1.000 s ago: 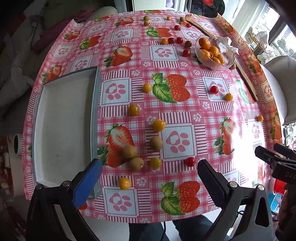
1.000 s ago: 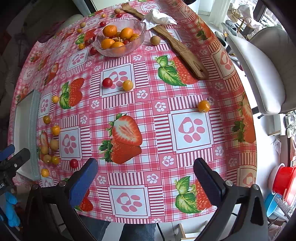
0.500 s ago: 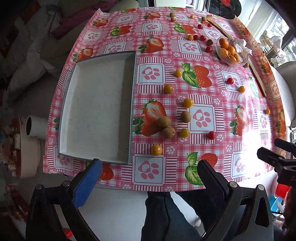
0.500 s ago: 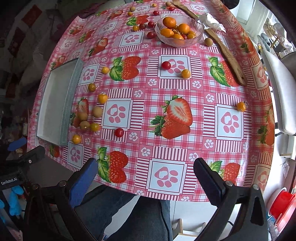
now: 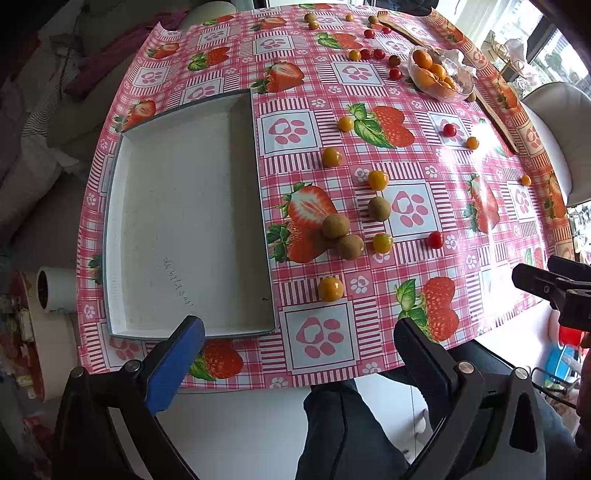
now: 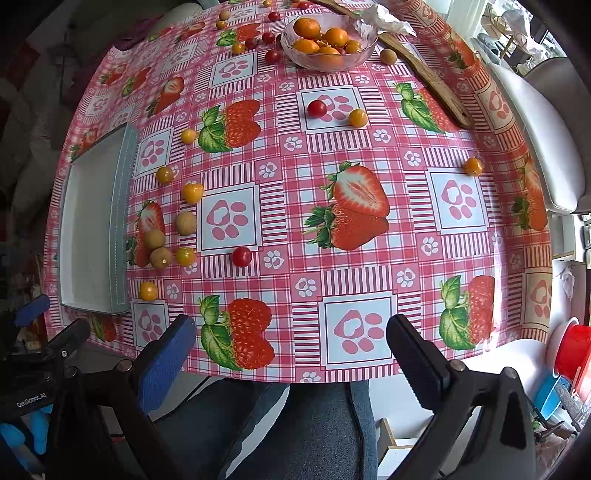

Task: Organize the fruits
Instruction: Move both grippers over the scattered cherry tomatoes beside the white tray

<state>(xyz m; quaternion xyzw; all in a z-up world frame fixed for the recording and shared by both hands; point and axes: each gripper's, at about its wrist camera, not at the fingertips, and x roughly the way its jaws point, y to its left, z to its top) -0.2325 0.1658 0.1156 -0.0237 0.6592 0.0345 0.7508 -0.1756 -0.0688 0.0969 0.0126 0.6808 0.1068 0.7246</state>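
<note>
Small fruits lie scattered over a strawberry-print tablecloth point(image 5: 369, 332). Three brown round fruits point(image 5: 335, 226) cluster by yellow-orange ones point(image 5: 330, 289) and a red cherry tomato point(image 5: 435, 239), just right of an empty white tray point(image 5: 177, 221). The same tomato point(image 6: 242, 256) and tray point(image 6: 92, 229) show in the right wrist view. A glass bowl point(image 6: 328, 61) of oranges stands far back. My left gripper point(image 5: 295, 332) is open, held above the table's near edge. My right gripper point(image 6: 288, 328) hangs open there too, holding nothing.
A long wooden utensil point(image 6: 424, 77) and crumpled tissue point(image 6: 384, 18) lie beside the bowl. More tomatoes point(image 5: 373, 53) sit at the far side. A white chair point(image 6: 535, 155) stands right. A person's legs point(image 6: 314, 424) are below the table edge. A red container point(image 6: 572, 347) is low right.
Both grippers pulled back from over the table toward the near edge and rose, then eased forward a little. The tray came fully into the left view. Both stayed open.
</note>
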